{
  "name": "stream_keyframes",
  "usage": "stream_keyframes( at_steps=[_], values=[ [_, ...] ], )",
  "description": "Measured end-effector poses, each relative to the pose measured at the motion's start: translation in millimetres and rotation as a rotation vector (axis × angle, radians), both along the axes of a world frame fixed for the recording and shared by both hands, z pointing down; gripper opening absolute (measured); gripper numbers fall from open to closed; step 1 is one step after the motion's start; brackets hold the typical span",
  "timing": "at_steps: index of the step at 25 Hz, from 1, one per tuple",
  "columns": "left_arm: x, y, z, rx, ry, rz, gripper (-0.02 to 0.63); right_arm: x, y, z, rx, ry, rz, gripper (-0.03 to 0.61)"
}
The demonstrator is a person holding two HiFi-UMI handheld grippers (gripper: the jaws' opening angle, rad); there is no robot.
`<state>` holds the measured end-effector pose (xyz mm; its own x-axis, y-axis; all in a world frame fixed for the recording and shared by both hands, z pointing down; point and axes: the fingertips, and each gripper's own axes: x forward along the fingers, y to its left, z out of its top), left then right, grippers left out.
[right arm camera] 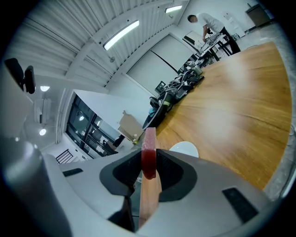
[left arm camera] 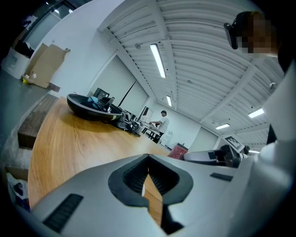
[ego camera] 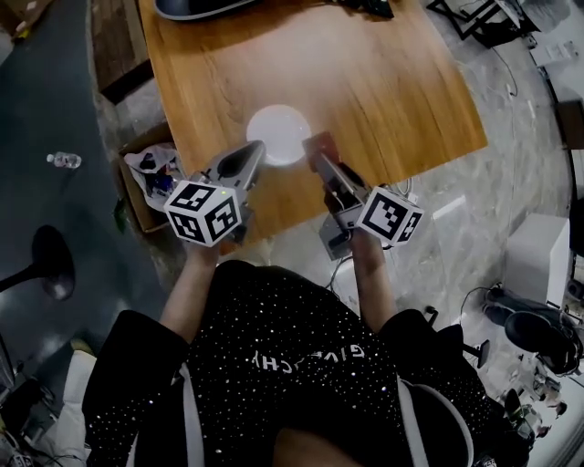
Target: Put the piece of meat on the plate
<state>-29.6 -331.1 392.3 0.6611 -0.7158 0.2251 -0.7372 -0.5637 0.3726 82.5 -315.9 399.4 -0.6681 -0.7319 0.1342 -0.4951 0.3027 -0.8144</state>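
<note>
In the head view, the jaws of my right gripper cover most of the meat; only a reddish corner shows. My left gripper overlaps the plate's near rim. The top edge cuts off the bench and a dark tray. What lies in the box is too small to tell.

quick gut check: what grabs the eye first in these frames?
The red piece of meat stands out, clamped edge-on in the right gripper, just right of the white plate near the front edge of the wooden table. The left gripper hovers at the plate's left side, jaws nearly together with nothing in them.
</note>
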Motion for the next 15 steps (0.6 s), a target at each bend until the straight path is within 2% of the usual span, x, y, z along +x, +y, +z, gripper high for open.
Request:
stream_keyframes(
  at_steps=[5,8,15],
  values=[
    [-3.3,-27.0,10.5,-0.036,-0.002,-0.028,0.009,-7.0,-36.3,13.7,-0.06,-0.03,-0.056,0.101],
    [-13.2,-42.5,18.5,-0.061,0.003,-0.053,0.009,-22.6,-56.3,31.9,-0.155,-0.08,-0.101,0.101],
    [-30.1,-65.2,38.6,-0.116,0.028,-0.096,0.009,-60.0,-84.6,80.9,-0.373,-0.103,-0.197,0.101]
  ],
)
